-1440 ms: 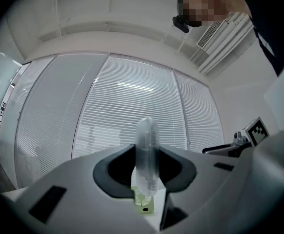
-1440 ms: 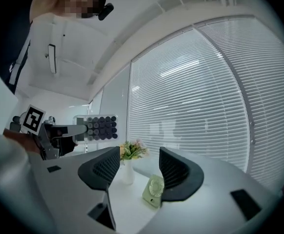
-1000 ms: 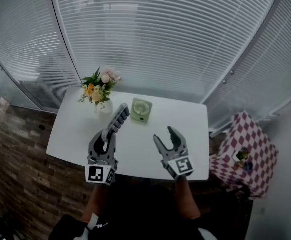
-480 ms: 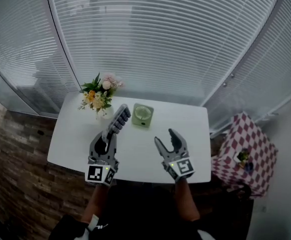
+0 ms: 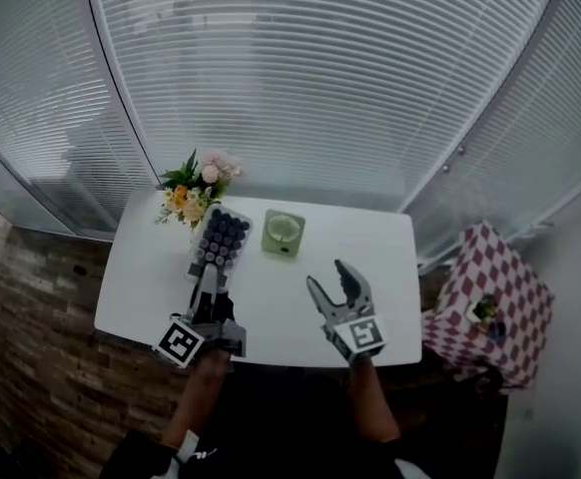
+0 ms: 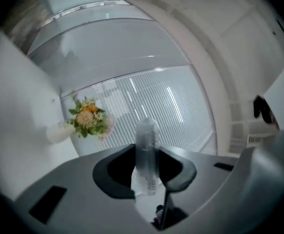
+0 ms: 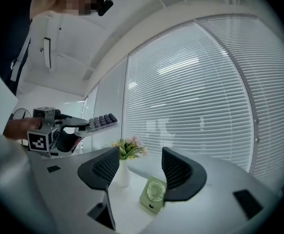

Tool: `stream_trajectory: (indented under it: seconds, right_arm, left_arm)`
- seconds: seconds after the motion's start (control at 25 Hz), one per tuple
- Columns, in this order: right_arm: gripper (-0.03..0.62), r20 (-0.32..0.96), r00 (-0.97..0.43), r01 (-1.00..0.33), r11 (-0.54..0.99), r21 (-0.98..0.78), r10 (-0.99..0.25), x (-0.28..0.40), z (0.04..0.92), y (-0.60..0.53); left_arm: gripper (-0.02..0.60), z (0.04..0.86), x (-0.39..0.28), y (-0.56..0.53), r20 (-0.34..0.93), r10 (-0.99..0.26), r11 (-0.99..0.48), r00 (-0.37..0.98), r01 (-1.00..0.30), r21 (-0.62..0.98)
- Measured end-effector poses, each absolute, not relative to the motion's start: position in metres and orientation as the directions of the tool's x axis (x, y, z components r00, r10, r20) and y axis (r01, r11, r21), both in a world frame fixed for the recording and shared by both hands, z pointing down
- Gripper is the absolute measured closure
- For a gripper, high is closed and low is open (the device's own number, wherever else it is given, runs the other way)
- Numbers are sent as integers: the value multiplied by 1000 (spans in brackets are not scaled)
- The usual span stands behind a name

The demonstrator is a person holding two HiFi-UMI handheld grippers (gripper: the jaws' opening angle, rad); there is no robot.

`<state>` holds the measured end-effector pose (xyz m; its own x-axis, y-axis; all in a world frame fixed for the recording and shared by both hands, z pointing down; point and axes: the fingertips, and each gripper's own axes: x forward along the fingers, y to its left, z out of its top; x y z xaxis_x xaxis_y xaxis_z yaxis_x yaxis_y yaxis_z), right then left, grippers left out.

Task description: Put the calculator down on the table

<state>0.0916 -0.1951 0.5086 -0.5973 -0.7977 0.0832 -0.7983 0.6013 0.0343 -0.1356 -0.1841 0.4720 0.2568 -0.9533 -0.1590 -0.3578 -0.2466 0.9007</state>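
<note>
The calculator (image 5: 220,239), pale with rows of dark round keys, hangs above the white table (image 5: 390,267) with its keys facing up, close to the flower vase. My left gripper (image 5: 209,283) is shut on its near end. In the left gripper view the calculator (image 6: 146,145) shows edge-on, clamped between the two dark pads. The right gripper view has the calculator (image 7: 102,121) level in the air at the left. My right gripper (image 5: 328,277) hovers over the table's front right with its jaws open and nothing between them (image 7: 139,162).
A white vase of flowers (image 5: 199,190) stands at the table's back left, with a small green fan (image 5: 283,231) just right of it. A red-checked side table (image 5: 495,287) stands beyond the table's right edge. Window blinds run behind the table.
My left gripper has rolled, so the calculator has turned from edge-up to keys-up and shifted slightly left toward the vase. The right gripper has barely moved.
</note>
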Motion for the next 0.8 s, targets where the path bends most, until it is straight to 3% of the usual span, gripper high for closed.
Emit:
stream_trajectory:
  seconds: [0.12, 0.24, 0.8]
  right_arm:
    - [345, 81, -596, -799, 600, 29, -799, 91, 508, -196]
    - [345, 67, -601, -797, 604, 18, -796, 88, 506, -197]
    - [345, 70, -605, -795, 606, 2, -793, 82, 505, -201]
  left_arm:
    - [480, 476, -136, -188, -191, -952, -225, 238, -123, 967]
    - [480, 483, -136, -189, -198, -952, -214, 232, -45, 976]
    - [480, 557, -132, -199, -71, -955, -100, 289, -87, 991]
